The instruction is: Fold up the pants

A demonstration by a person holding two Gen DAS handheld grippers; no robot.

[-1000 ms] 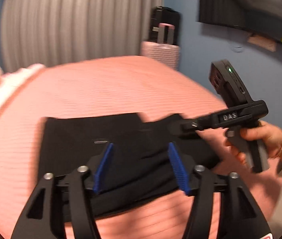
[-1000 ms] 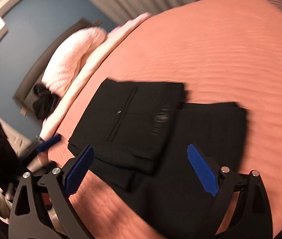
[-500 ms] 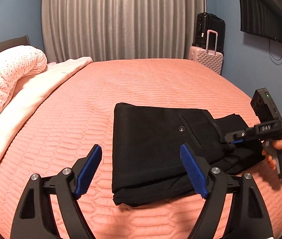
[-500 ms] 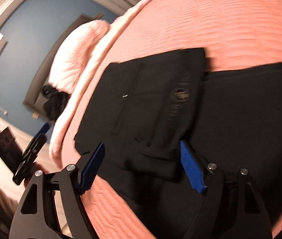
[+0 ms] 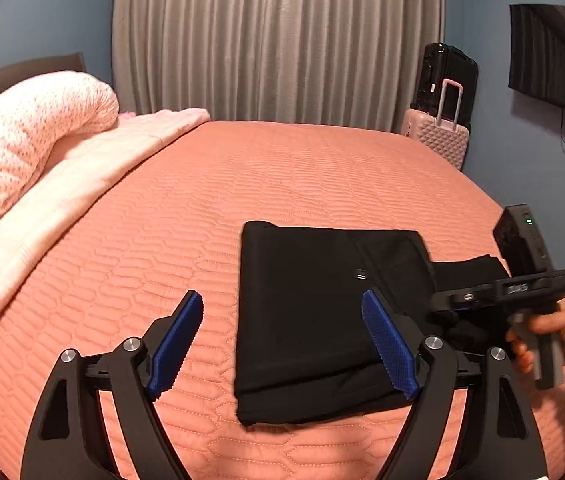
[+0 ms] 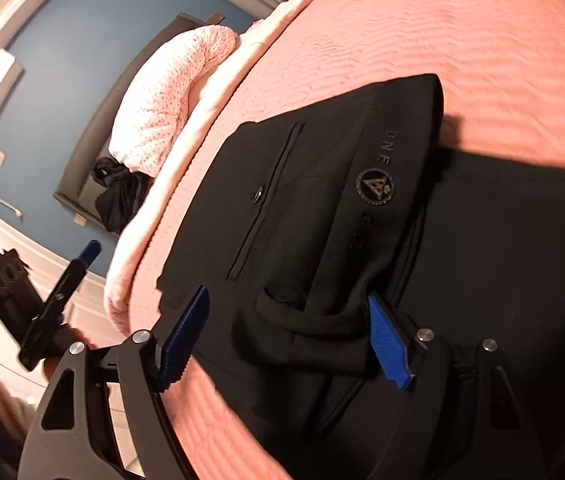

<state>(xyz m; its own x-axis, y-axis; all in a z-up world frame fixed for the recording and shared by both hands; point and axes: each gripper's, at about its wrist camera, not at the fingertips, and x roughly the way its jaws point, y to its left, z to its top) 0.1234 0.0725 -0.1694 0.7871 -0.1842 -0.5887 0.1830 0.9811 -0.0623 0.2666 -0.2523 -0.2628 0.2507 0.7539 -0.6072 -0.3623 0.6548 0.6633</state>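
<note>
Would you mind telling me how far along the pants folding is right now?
Mostly done: the black pants lie folded in a compact stack on the bed. Both the left claw and right claw are open, holding nothing. Left: tidying the fabric sticking out on the right.

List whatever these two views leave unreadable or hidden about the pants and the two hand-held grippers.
- Black pants, left wrist view: the right end lies behind the right hand-held gripper.
- Right hand-held gripper, same view: seen side-on, so its opening cannot be told there.
- Waistband lettering, right wrist view: only "ONE" reads; the rest is too dim.
- Pants, right wrist view: lower right runs into dark shadow and off the frame.
- Left hand-held gripper, right wrist view: small, side-on, one blue tip shows.
</note>
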